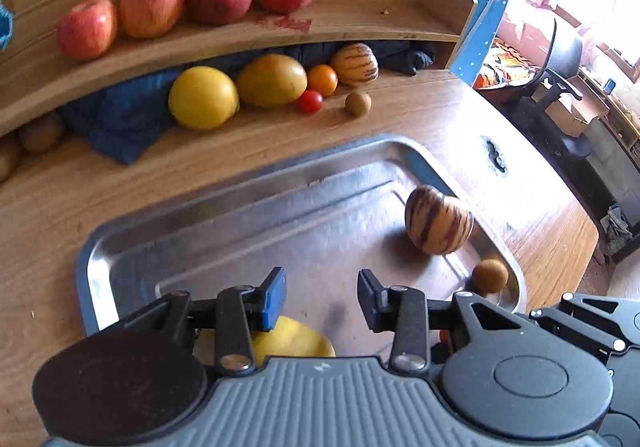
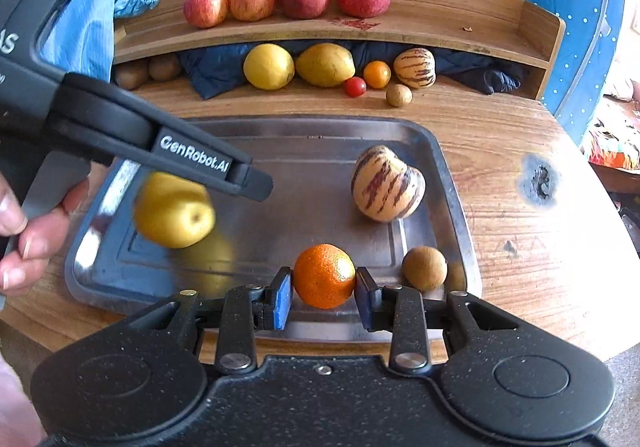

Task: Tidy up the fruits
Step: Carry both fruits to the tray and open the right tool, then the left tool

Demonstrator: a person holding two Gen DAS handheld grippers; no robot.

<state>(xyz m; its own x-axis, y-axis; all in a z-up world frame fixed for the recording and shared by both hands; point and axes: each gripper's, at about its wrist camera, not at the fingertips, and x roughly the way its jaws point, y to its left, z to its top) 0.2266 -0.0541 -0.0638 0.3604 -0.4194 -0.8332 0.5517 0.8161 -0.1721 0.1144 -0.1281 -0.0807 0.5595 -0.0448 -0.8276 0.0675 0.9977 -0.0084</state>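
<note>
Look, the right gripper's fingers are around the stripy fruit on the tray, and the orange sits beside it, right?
Not quite. In the right wrist view the right gripper has its fingers around the orange, not the stripy fruit. The stripy fruit sits apart, farther back on the metal tray.

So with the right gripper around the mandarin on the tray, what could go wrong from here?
1. The right gripper clasps the mandarin only at its near edge, so it may slip out on lifting.
2. The yellow fruit looks motion-blurred beneath the open left gripper; it could roll across the metal tray.
3. The small brown fruit sits close beside the right finger and may get nudged.
</note>
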